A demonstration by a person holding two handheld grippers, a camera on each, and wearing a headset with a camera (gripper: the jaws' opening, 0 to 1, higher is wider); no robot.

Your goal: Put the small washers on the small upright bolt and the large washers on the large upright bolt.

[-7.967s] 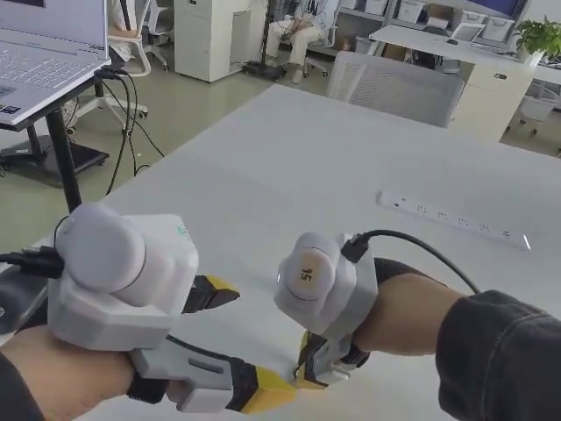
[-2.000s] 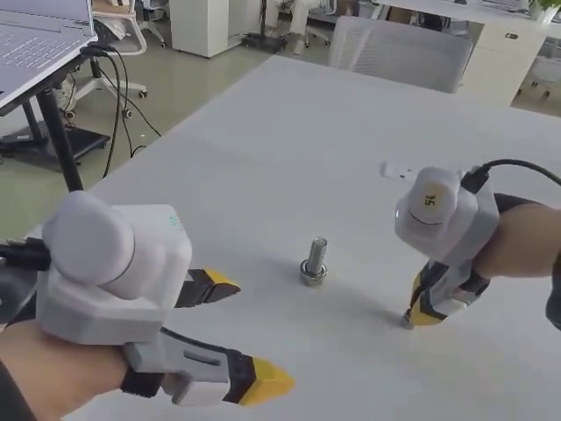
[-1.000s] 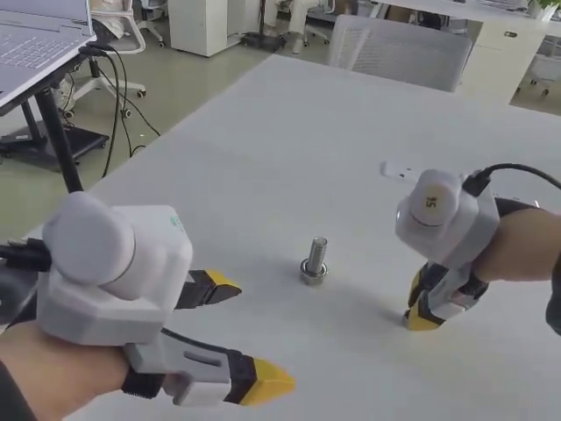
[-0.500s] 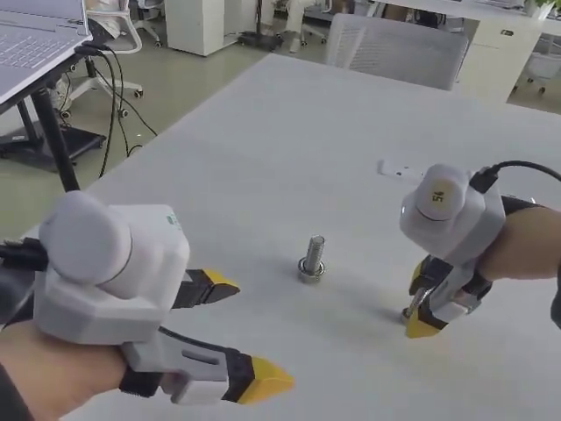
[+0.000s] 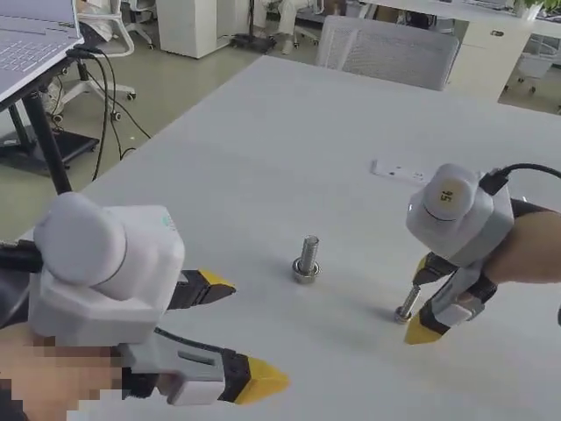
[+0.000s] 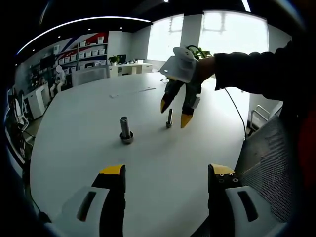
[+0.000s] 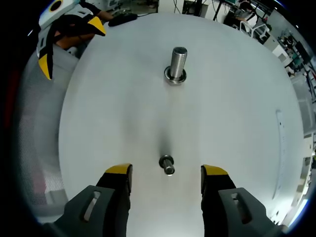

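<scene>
Small upright bolt between parted jaws of right gripper

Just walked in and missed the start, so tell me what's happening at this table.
A person holds a gripper in each hand over a white table. A large bolt and a small bolt stand upright on it. The right gripper is open, jaws either side of the small bolt, not gripping it. The left gripper hangs back, open and empty.
</scene>
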